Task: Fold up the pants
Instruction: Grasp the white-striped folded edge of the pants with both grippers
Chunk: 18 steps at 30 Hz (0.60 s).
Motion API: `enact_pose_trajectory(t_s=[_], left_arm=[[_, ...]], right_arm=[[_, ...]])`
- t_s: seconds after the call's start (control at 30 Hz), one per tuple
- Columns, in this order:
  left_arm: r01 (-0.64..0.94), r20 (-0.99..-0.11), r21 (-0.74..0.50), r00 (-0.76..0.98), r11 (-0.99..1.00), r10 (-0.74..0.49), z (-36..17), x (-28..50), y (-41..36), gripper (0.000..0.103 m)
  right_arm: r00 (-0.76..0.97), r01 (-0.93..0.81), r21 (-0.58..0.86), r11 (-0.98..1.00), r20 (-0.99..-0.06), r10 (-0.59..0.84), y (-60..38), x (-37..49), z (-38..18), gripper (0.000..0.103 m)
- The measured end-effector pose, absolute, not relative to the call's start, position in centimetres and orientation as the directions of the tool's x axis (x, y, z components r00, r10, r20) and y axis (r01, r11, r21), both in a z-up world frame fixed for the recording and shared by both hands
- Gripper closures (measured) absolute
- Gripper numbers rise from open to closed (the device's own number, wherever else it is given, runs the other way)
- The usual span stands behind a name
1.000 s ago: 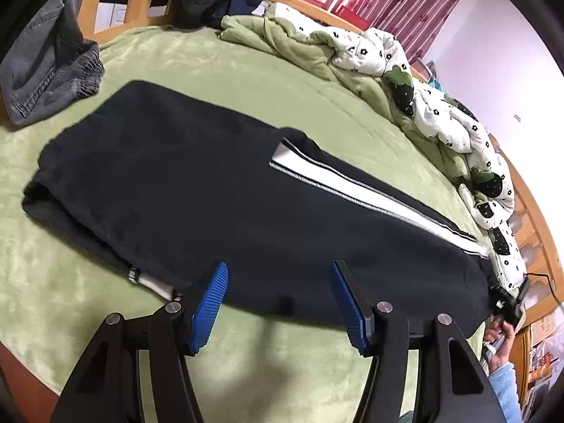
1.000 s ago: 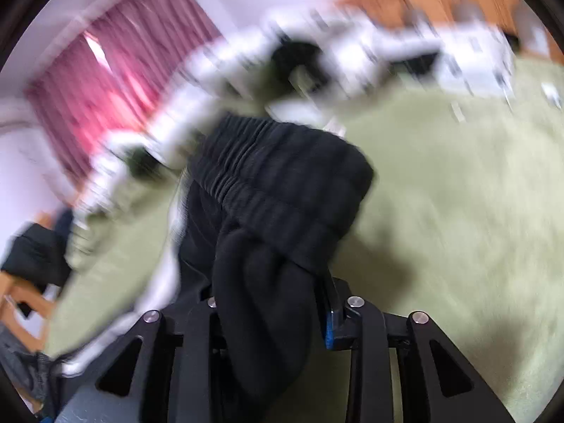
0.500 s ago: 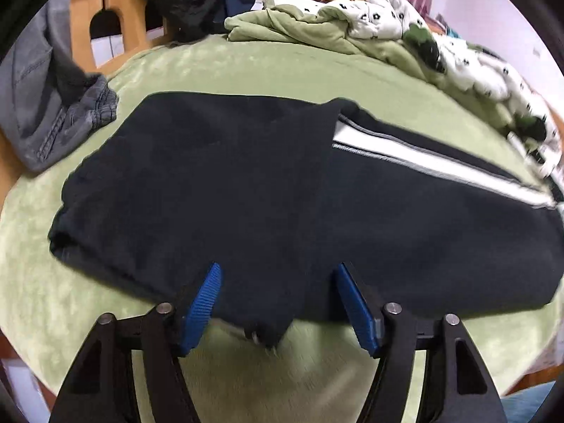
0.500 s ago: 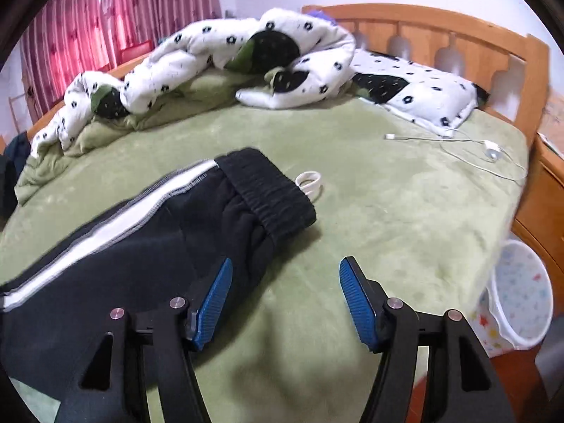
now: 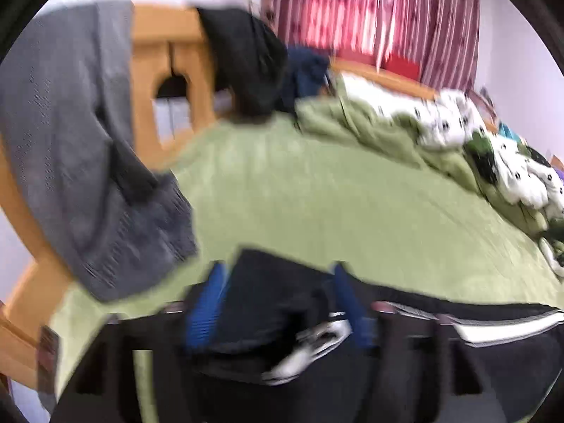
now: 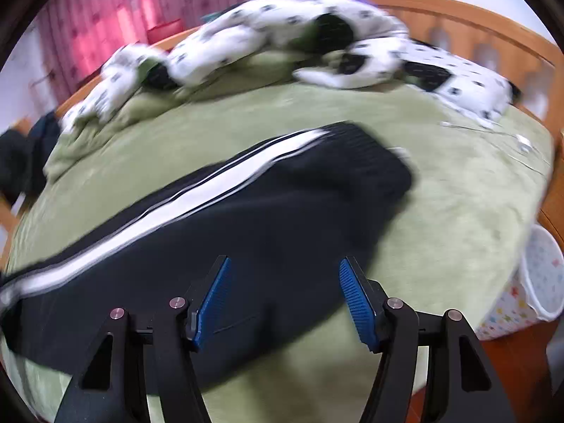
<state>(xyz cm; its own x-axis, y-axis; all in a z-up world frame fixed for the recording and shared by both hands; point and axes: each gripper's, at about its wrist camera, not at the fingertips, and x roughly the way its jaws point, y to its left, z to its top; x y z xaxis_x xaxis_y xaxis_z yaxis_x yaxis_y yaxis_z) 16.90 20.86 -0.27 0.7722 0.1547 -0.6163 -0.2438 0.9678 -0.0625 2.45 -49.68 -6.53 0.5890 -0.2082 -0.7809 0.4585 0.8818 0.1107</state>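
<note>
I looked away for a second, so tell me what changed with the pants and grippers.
The right gripper let go of the ribbed end it held up; its jaws have just opened and the pants lie flat on the green blanket. On the left gripper the jaws closed, then reopened, with blurred black fabric between them. Spotted quilt unchanged.

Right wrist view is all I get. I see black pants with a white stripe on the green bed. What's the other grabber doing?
Observer: The left gripper has just been opening its jaws, and black pants fabric sits between the blue pads.
Operator: Is it holding them?
Observer: Too blurred to tell. A white striped edge is bunched up between the pads.
Operator: Anything else over there?
Observer: A grey garment hangs over the wooden footboard.
</note>
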Motion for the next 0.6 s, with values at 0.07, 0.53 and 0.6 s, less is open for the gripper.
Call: enact_pose_trajectory(t_s=[0.07, 0.53, 0.6], left_arm=[[-0.237, -0.612, -0.058, 0.776, 0.97, 0.153, -0.5, 16.3, 21.1, 0.03], [-0.143, -0.731, -0.096, 0.682, 0.985, 0.028, -7.4, 18.5, 19.8, 0.03], [-0.142, -0.738, -0.08, 0.673, 0.987, 0.037, -7.8, 19.6, 19.8, 0.03]], right_arm=[[0.596, 0.415, 0.094, 0.905, -0.78, -0.193, -47.3, 3.3, -7.1, 0.04], [0.652, -0.071, 0.06, 0.996, -0.753, 0.092, -34.7, 16.5, -9.3, 0.041], [0.643, -0.138, 0.039, 0.99, -0.756, 0.119, -33.8, 18.8, -9.8, 0.041]])
